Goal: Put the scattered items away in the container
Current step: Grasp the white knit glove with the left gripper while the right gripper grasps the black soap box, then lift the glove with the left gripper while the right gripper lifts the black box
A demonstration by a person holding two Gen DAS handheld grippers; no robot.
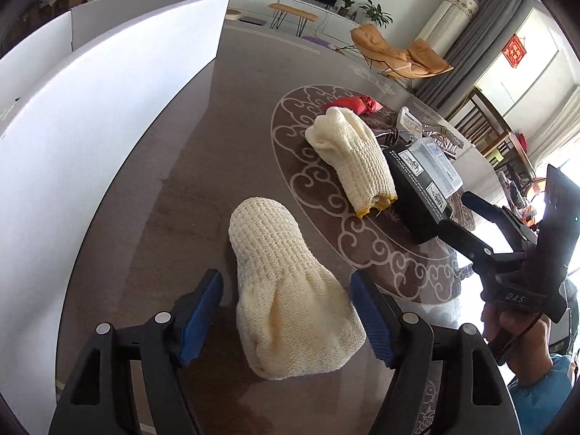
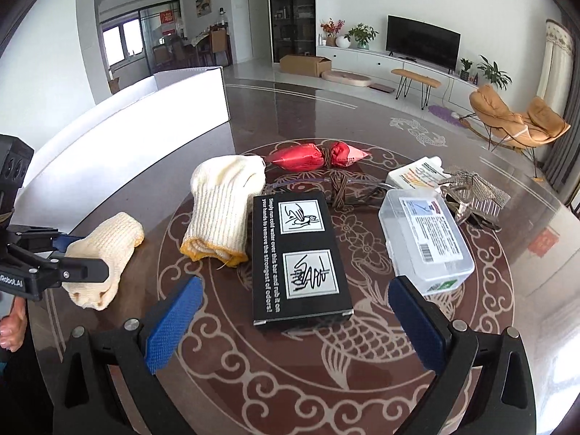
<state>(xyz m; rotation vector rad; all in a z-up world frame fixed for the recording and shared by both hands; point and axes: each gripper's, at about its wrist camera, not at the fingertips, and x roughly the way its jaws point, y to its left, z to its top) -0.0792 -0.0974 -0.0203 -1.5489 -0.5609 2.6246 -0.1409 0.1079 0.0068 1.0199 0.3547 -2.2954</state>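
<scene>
One black box [image 2: 301,257] reads "remove the strongest odors".

Table top [image 2: 362,116]: glossy, smooth, reflective, with a pale scroll pattern. Near glove [image 1: 286,301] and far glove [image 1: 348,156]: cream knitted cloth, coarse and matt; the far one has a yellow hem. Black box [image 2: 301,257]: matt card with white print. Clear case [image 2: 424,235]: smooth translucent plastic. Red pouch [image 2: 311,156]: shiny film. Container [image 1: 90,137]: white, matt board. Gripper pads [image 2: 174,322]: blue, textured.
</scene>
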